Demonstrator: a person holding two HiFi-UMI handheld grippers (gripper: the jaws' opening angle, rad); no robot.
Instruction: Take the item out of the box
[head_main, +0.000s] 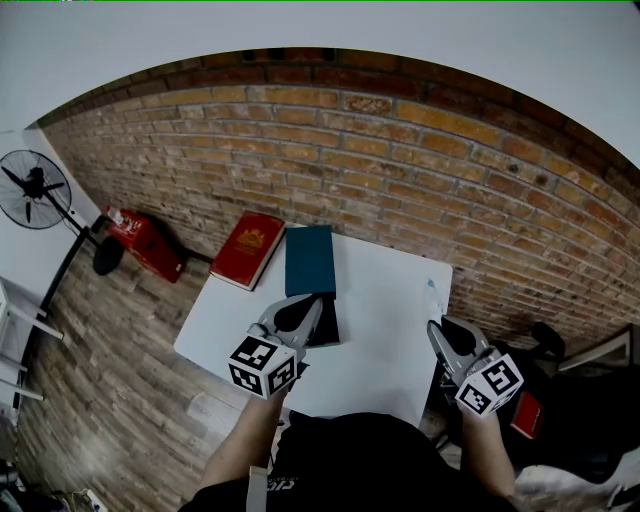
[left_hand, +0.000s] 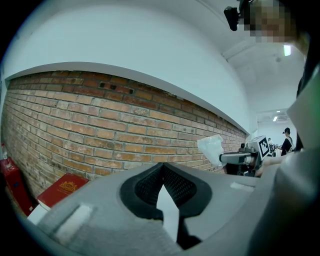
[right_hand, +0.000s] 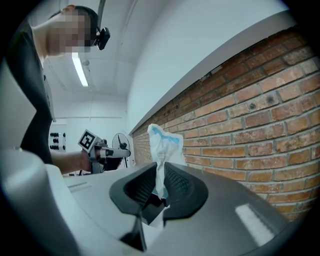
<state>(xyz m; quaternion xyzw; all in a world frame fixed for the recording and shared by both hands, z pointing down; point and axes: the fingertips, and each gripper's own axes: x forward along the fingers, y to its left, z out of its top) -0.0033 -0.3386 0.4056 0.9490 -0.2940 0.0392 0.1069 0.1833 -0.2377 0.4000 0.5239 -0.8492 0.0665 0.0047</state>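
From my remote seat I saw the right gripper (right_hand: 161, 170) pinching a small crumpled packet (right_hand: 165, 142), white plastic with a blue mark near its top. The packet's lower end was squeezed between the two pads and the rest stood up above the jaws. In the head view the packet sat over the right edge of the white table (head_main: 390, 340), well apart from the teal box (head_main: 310, 258), so the item was out of the box and in the air.

The left gripper (left_hand: 163, 167) had its tips pressed together, and I saw nothing caught between them. A white wedge showed in the gap behind the tips (I could not tell whether it was the tabletop or something else). From above, this gripper hovered over a dark flat piece (head_main: 328, 330) that lay on the table just below the teal box. The gripper hid part of that piece from me.

The teal box lay flat near the table's far edge, close to the brick wall (head_main: 420, 170). A red book (head_main: 248, 250) lay just left of the table, and a black fan (head_main: 33, 188) stood farther left.
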